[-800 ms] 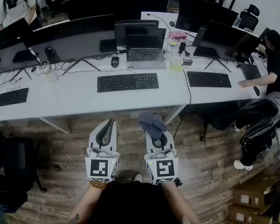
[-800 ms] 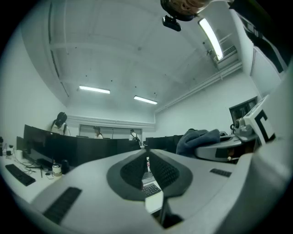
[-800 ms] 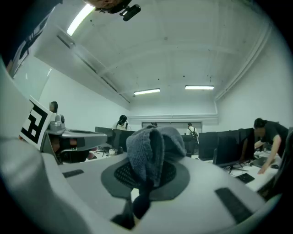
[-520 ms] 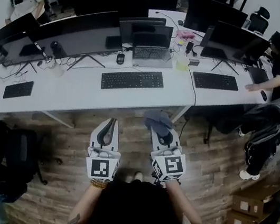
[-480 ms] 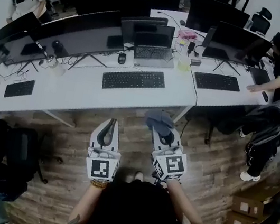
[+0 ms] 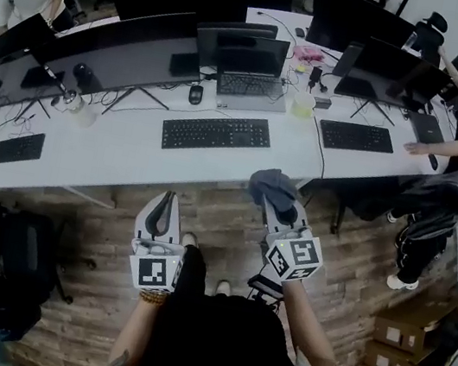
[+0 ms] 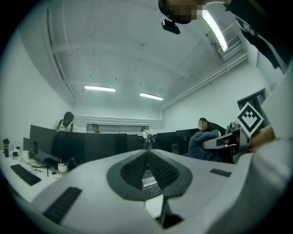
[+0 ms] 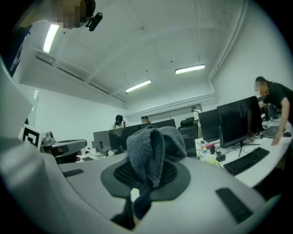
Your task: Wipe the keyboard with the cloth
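Since the earlier frames the right gripper (image 6: 281,203), jaws clamped on the grey cloth (image 6: 270,182), had advanced toward the front edge of the table (image 6: 127,164). The left gripper (image 6: 162,206) trailed, jaws closed and empty. Wiping had evidently not begun. The black keyboard (image 6: 216,133) lay upper centre, its long axis left-right, rising slightly rightward.

Left gripper (image 6: 162,205): jaws closed together, nothing between them. It is held about level and points toward the near edge of the counter (image 6: 126,170), stopping short of it.

Right gripper (image 6: 281,206): jaws clamped on the cloth (image 6: 270,183), which bunches over the tips. It stands slightly further forward than the left gripper and is angled outward to the right.

Left forearm (image 6: 135,338) and right forearm (image 6: 310,331) extend forward from the torso.
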Demonstrator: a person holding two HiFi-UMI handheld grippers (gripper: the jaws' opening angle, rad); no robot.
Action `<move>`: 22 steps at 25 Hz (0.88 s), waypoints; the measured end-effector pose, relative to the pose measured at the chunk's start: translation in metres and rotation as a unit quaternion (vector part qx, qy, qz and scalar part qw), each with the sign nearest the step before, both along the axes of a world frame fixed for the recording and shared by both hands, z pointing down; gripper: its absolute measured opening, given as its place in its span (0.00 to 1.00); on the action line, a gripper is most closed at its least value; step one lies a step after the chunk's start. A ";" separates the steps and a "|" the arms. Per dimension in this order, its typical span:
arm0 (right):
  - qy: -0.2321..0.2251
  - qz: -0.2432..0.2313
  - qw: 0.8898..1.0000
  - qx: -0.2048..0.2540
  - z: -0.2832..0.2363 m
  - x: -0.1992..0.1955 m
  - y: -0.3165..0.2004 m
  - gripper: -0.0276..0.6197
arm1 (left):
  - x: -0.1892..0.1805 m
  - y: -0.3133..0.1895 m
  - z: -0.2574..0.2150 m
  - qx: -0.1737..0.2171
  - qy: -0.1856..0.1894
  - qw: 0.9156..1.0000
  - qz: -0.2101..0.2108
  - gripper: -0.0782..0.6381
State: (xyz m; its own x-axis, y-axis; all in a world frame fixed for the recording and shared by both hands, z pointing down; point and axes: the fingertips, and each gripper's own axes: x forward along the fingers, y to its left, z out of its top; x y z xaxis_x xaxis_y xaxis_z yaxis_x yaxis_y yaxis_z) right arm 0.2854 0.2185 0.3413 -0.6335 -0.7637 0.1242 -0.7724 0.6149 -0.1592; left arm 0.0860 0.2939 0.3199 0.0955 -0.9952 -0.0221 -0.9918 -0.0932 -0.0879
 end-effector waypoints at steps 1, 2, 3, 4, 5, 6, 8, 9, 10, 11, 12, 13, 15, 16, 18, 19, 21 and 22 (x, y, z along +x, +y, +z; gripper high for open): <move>0.002 0.002 1.000 -0.009 0.004 -0.004 -0.009 0.10 | -0.006 -0.009 0.004 -0.002 0.004 1.000 0.003 0.15; 0.002 0.004 1.000 -0.019 0.007 -0.008 -0.017 0.10 | -0.012 -0.019 0.005 -0.001 0.011 1.000 0.007 0.15; 0.002 0.007 1.000 -0.030 0.011 -0.012 -0.026 0.10 | -0.018 -0.030 0.005 0.000 0.022 1.000 0.011 0.15; 0.003 0.009 0.999 -0.039 0.013 -0.016 -0.035 0.10 | -0.024 -0.041 0.006 0.001 0.034 0.999 0.014 0.15; 0.006 0.011 0.999 -0.045 0.015 -0.020 -0.044 0.10 | -0.030 -0.052 0.007 0.001 0.044 0.999 0.018 0.15; 0.010 0.013 0.999 -0.050 0.017 -0.024 -0.054 0.10 | -0.037 -0.063 0.009 0.001 0.050 0.999 0.022 0.15; 0.020 0.020 0.998 -0.061 0.020 -0.031 -0.074 0.10 | -0.053 -0.082 0.015 0.000 0.057 0.998 0.030 0.15; 0.023 0.025 0.997 -0.068 0.023 -0.035 -0.084 0.10 | -0.061 -0.091 0.019 -0.001 0.061 0.998 0.034 0.15; 0.023 0.029 0.996 -0.076 0.026 -0.039 -0.093 0.10 | -0.070 -0.098 0.023 -0.002 0.063 0.997 0.037 0.15; 0.023 0.033 0.996 -0.083 0.028 -0.043 -0.101 0.10 | -0.080 -0.104 0.026 0.000 0.064 0.997 0.040 0.15; 0.025 0.034 0.995 -0.088 0.030 -0.047 -0.109 0.10 | -0.087 -0.110 0.030 0.002 0.064 0.997 0.043 0.15; 0.032 0.034 0.995 -0.091 0.031 -0.050 -0.115 0.10 | -0.094 -0.115 0.036 0.001 0.062 0.997 0.045 0.15; 0.051 0.034 0.994 -0.094 0.033 -0.055 -0.129 0.10 | -0.104 -0.128 0.049 -0.014 0.061 0.997 0.047 0.15; 0.057 0.033 0.993 -0.098 0.035 -0.059 -0.136 0.10 | -0.110 -0.135 0.052 -0.020 0.064 0.997 0.046 0.15; 0.060 0.029 0.992 -0.111 0.041 -0.067 -0.148 0.10 | -0.119 -0.144 0.055 -0.025 0.072 0.996 0.043 0.15; 0.059 0.025 0.991 -0.118 0.046 -0.071 -0.154 0.10 | -0.122 -0.148 0.057 -0.030 0.066 0.996 0.044 0.15; 0.059 0.021 0.989 -0.130 0.055 -0.075 -0.168 0.10 | -0.125 -0.156 0.067 -0.043 0.049 0.997 0.046 0.15; 0.062 0.020 0.989 -0.136 0.061 -0.074 -0.175 0.10 | -0.125 -0.161 0.071 -0.048 0.046 0.997 0.045 0.15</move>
